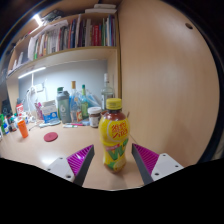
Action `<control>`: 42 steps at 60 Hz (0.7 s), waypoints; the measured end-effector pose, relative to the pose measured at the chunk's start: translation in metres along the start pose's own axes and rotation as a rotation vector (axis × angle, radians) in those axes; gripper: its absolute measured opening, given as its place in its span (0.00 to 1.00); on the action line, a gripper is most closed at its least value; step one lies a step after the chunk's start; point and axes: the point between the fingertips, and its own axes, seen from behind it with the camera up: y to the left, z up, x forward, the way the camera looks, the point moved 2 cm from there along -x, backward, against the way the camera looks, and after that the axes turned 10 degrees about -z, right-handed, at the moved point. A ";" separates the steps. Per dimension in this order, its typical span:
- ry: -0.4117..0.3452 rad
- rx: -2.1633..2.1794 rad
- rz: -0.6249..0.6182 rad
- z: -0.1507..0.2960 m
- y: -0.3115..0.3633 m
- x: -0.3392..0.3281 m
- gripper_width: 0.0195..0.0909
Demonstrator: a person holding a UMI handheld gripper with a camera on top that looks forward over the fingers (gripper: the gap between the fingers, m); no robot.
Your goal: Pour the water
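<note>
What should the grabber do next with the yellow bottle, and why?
Probably close the fingers on the bottle. It stands upright on the table between the two open fingers of the gripper, with a gap showing at each side, so nothing grips it yet. Its orange cap is still on.

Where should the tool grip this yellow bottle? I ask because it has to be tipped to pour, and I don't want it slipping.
Grip the bottle on its labelled middle, below the orange cap, coming straight in level from the front. It stands upright on the table, already between the open tool's fingers, with a gap at each side. The straight body likely gives both pads flat contact.
</note>
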 end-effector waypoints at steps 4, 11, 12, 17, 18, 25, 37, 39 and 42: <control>-0.019 0.006 0.003 0.001 -0.002 0.022 0.89; -0.038 0.027 0.024 0.002 0.003 0.052 0.88; -0.040 0.025 0.030 0.001 0.004 0.055 0.78; -0.022 0.022 0.044 -0.005 0.009 0.065 0.37; -0.019 0.027 0.033 -0.005 0.007 0.066 0.37; -0.019 0.048 -0.015 -0.007 0.006 0.069 0.30; 0.103 0.126 0.008 0.000 0.028 0.070 0.17; 0.096 0.112 0.010 0.013 0.032 0.068 0.18; 0.074 0.080 0.002 0.037 0.044 0.063 0.18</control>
